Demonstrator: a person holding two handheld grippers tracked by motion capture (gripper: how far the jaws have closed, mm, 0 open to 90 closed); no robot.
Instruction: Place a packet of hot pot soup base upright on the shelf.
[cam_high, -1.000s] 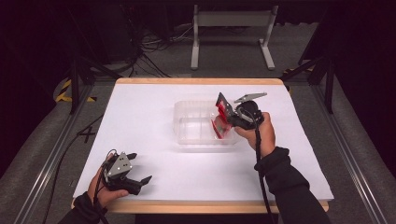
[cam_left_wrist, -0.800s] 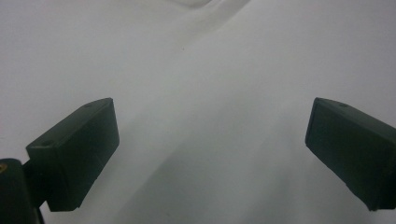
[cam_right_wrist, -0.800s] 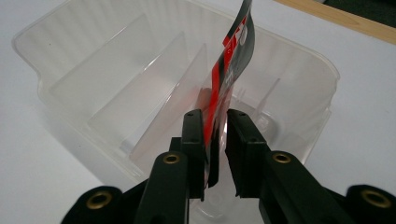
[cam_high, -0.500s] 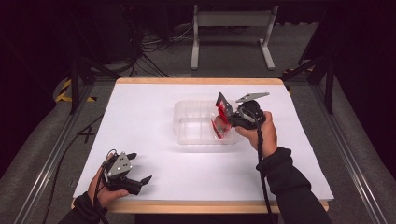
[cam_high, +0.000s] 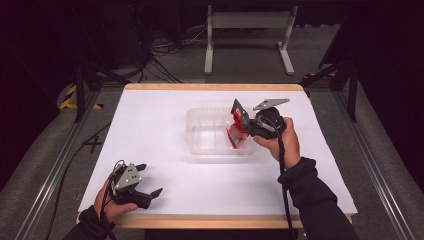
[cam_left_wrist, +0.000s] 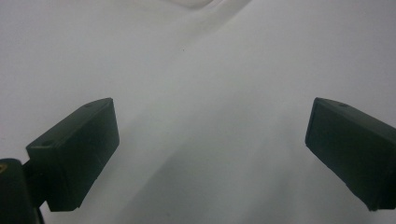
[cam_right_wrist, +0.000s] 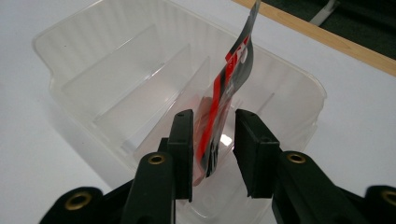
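A clear plastic tray with upright dividers sits just right of the middle of the white surface in the high view. The right gripper is at the tray's right end, held in a hand whose dark sleeve comes up from the lower right of the frame. A red and black packet stands in that end of the tray, its top rising above the rim.

In the right gripper view the packet stands on edge in the compartment nearest the camera, between two dividers of the tray. The right gripper has its jaws either side of the packet's lower part; a gap shows beside the right-hand jaw, and whether the left-hand jaw touches the packet cannot be told, so the jaws are not clamped on it.

The left gripper rests low at the lower left of the high view, near the surface's front edge, well apart from the tray. In the left gripper view its jaws are spread wide with nothing but the white surface between them.
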